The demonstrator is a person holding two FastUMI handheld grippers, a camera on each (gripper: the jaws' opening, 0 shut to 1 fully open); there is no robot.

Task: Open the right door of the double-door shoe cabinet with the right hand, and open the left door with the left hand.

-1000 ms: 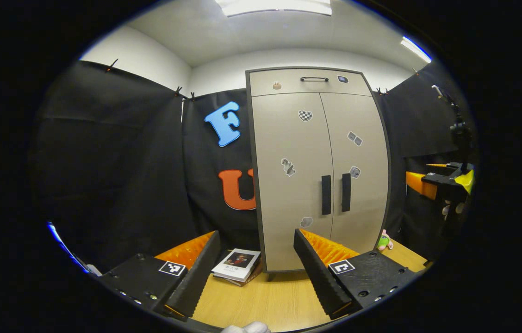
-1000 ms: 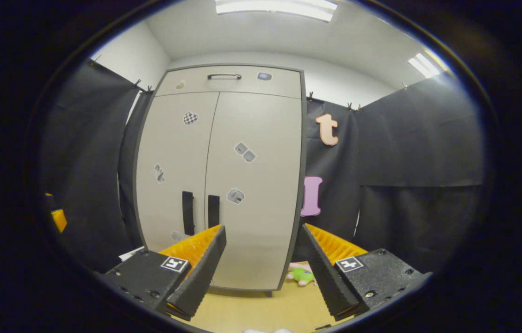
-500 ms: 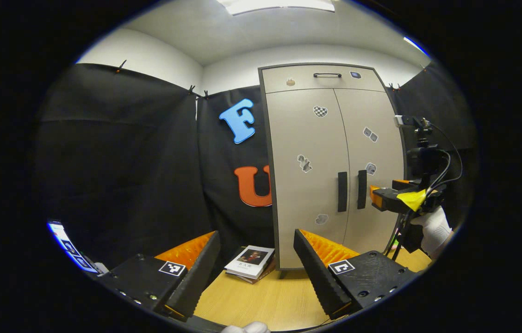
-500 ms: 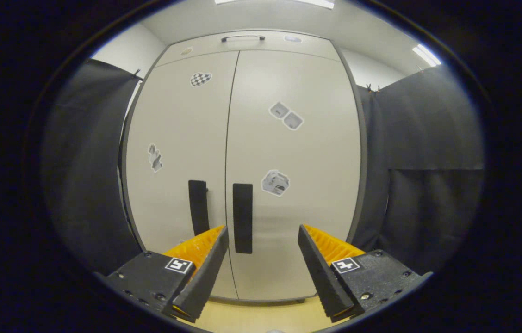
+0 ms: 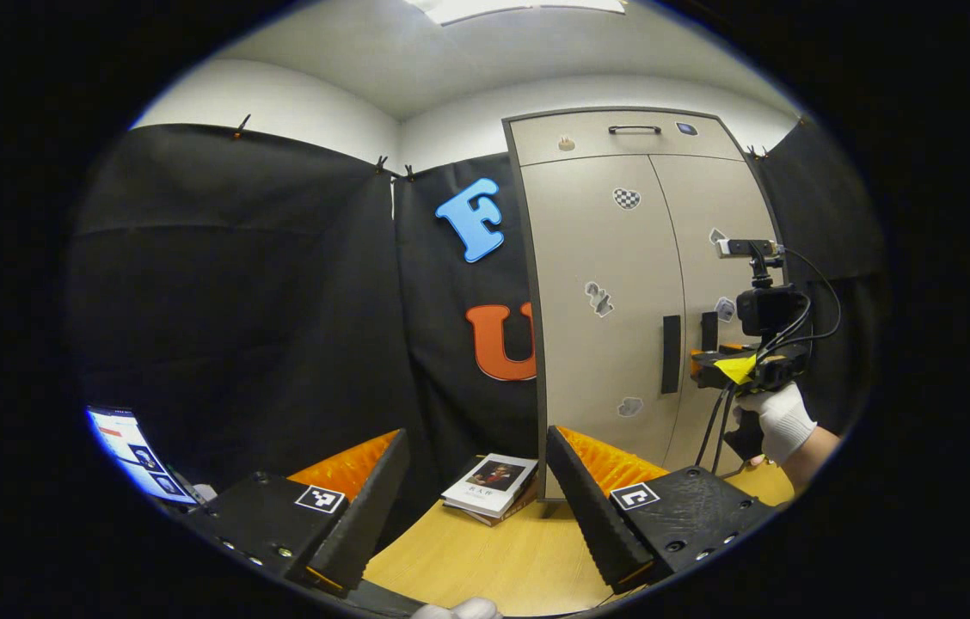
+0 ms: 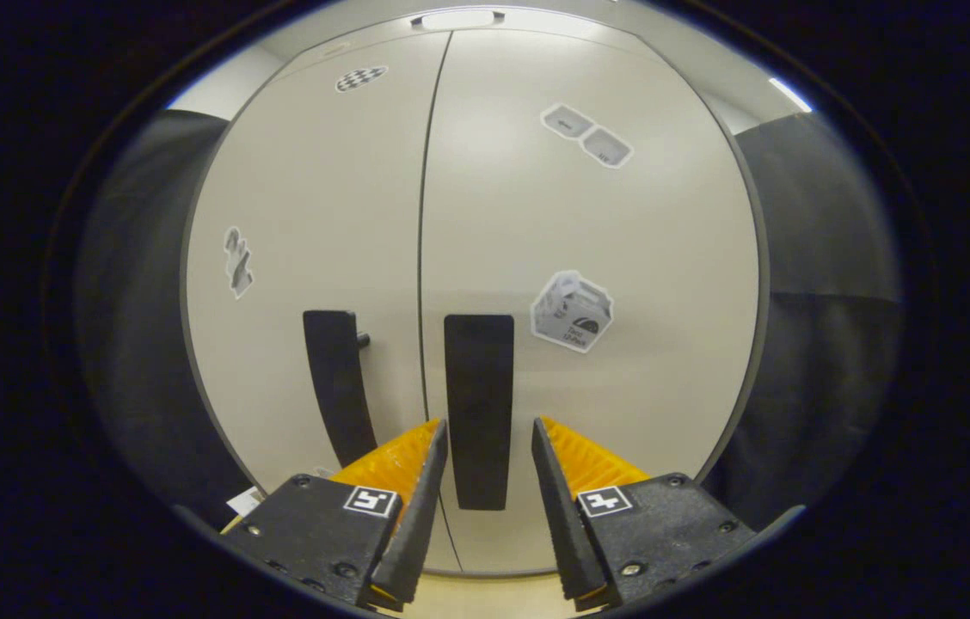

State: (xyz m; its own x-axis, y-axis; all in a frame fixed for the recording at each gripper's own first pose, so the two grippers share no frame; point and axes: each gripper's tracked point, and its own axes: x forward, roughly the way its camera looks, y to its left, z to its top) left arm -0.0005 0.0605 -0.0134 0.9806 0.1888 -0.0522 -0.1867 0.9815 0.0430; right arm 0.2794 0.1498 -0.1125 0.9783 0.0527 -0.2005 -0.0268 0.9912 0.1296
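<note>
In the right gripper view, the right gripper (image 6: 485, 481) is seen with its jaws parted and the right handle (image 6: 478, 404) framed in the gap between them; nothing is clamped yet, and whether either finger touches the bar cannot be told. Just left of it, across the centre seam, the left handle (image 6: 334, 383) stands untouched. Both doors are seen shut, the right door (image 6: 614, 284) flush beside the left door (image 6: 313, 198).

In the left gripper view, the left gripper (image 5: 476, 507) is held released and well back, over the tabletop (image 5: 494, 567), gripping nothing. A book (image 5: 489, 487) lies beyond its fingers, just beside the foot of the cabinet (image 5: 605, 284). Farther off, the other gripper is spotted at the handles in a gloved hand (image 5: 782, 419).

The step in hand is judged to be the closing on the right handle, with the task barely begun. Trouble could be met here. The two handles sit close together, so the left finger could be wedged against the wrong bar if the gripper drifts sideways. A shallow clamp near the bar's lower end could slip off once the pull starts. A straight pull, not eased along the hinge's arc, could twist the grip loose. When the left door's turn comes, it could be swung into the book if that lies in its sweep.
</note>
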